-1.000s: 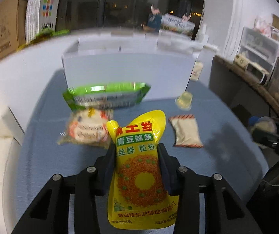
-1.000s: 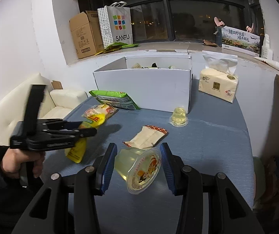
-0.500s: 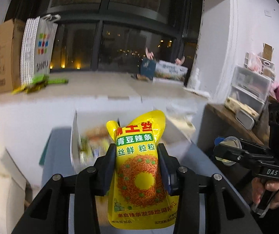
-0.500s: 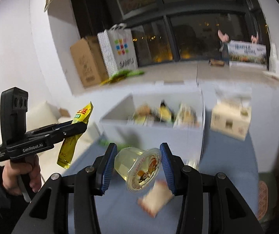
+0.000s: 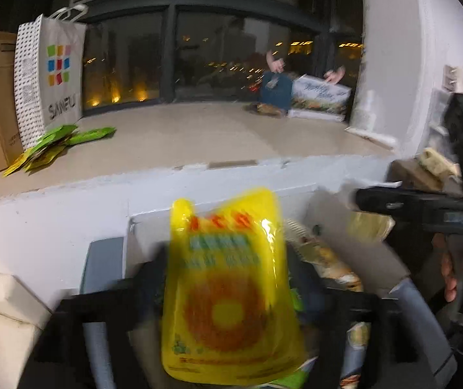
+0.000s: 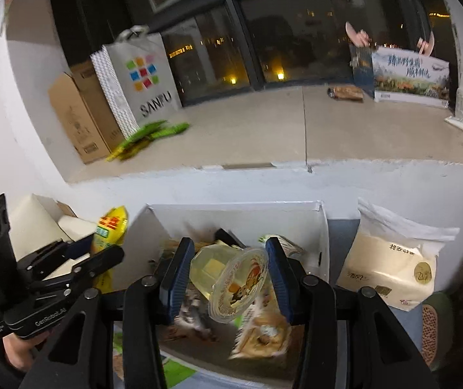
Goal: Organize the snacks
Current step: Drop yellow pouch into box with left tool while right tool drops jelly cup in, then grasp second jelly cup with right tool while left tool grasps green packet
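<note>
My left gripper [image 5: 231, 259] hovers over the open white box [image 5: 147, 233]. Its jaws are opening and stand wide, blurred. The yellow snack pouch [image 5: 228, 291] hangs loose between them, touching neither finger. In the right wrist view that pouch [image 6: 109, 227] pokes up from the left gripper [image 6: 101, 253] beside the box. My right gripper [image 6: 229, 272] is also above the box [image 6: 237, 209]. Its jaws are opening, with the clear jelly cup [image 6: 231, 282] tilted between the blue pads [image 6: 179, 275], which still touch its sides. Several snack packs lie in the box below.
A tissue pack [image 6: 390, 272] stands just right of the box. On the windowsill behind are a SANFU paper bag [image 6: 137, 84], a cardboard carton [image 6: 75, 120] and green packets [image 6: 147, 136]. A cream cushion [image 5: 1, 301] lies at the left. The right gripper [image 5: 393, 207] reaches in close beside my left.
Both grippers rose from the table and moved forward over the white box. The left jaws spread apart and freed the yellow pouch. The right pads stay on the jelly cup.
</note>
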Motion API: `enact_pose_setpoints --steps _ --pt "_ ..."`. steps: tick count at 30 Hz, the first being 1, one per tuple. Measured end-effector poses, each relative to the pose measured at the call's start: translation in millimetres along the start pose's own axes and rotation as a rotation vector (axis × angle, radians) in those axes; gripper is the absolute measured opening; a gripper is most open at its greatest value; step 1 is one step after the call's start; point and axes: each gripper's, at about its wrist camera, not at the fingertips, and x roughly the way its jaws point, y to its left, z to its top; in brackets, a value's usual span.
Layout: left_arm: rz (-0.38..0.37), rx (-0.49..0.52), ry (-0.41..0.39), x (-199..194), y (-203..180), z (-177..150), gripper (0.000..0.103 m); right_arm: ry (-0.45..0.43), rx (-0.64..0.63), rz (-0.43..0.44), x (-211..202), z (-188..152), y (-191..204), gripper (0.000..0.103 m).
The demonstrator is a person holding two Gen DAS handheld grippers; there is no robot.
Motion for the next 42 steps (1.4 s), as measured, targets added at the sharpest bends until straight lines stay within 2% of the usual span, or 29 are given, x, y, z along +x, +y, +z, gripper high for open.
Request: enact_pose_setpoints --steps 1,2,4,8,11,16,20,24,28,31,37,42 --pt "0.016 -0.01 -0.011 -1.8 2.1 -1.4 0.1 0.016 0.008 -0.019 4.2 1.9 -2.8 0.076" --pt "0.016 -0.016 -0.036 -5.8 4.4 -3.0 0.101 0.007 0.024 -0.031 4.7 2.3 -7.0 0.103" --pt "0.0 -0.021 -0.054 -15.6 6.7 -7.2 0.103 -0.034 0.05 -0.006 -1.9 0.4 -11.6 0.103" --pt "-0.001 -0.01 -0.098 -42.1 5.3 -11.6 0.103 -0.031 0.093 0.022 -17.2 -6.1 -17.5 0.103" --pt "-0.01 -0.017 -0.103 -65.2 2.5 -13.9 0.103 -0.034 0.064 -0.005 -30.5 -10.9 -11.2 0.103" --pt "-0.033 -0.001 -0.171 -119.5 -10.5 -35.0 0.103 -0.089 -0.022 -0.017 -65.4 -26.7 11.2 0.103" --pt "-0.037 0.0 -0.222 -163.3 -21.0 -66.3 0.103 -0.136 -0.119 0.055 -109.0 -63.3 41.6 0.103" --pt "-0.079 -0.044 -0.214 -195.1 -26.0 -115.6 0.103 -0.203 -0.206 0.06 -148.5 -112.0 67.7 0.103" --pt "-0.046 -0.075 -0.176 -209.8 -30.7 -162.4 0.103 -0.237 -0.222 0.005 -173.9 -179.6 81.5 0.103" --pt "-0.07 -0.087 -0.162 -218.1 -34.1 -182.5 0.103 -0.211 -0.198 -0.048 -179.7 -214.6 78.4 0.103" --pt "-0.061 -0.056 -0.167 -224.9 -45.9 -194.4 0.103 -0.178 -0.135 -0.127 -185.7 -242.1 52.2 0.103" --pt "-0.061 -0.049 -0.148 -220.4 -51.5 -197.6 0.103 -0.166 -0.036 -0.073 -176.6 -244.9 28.5 0.103"
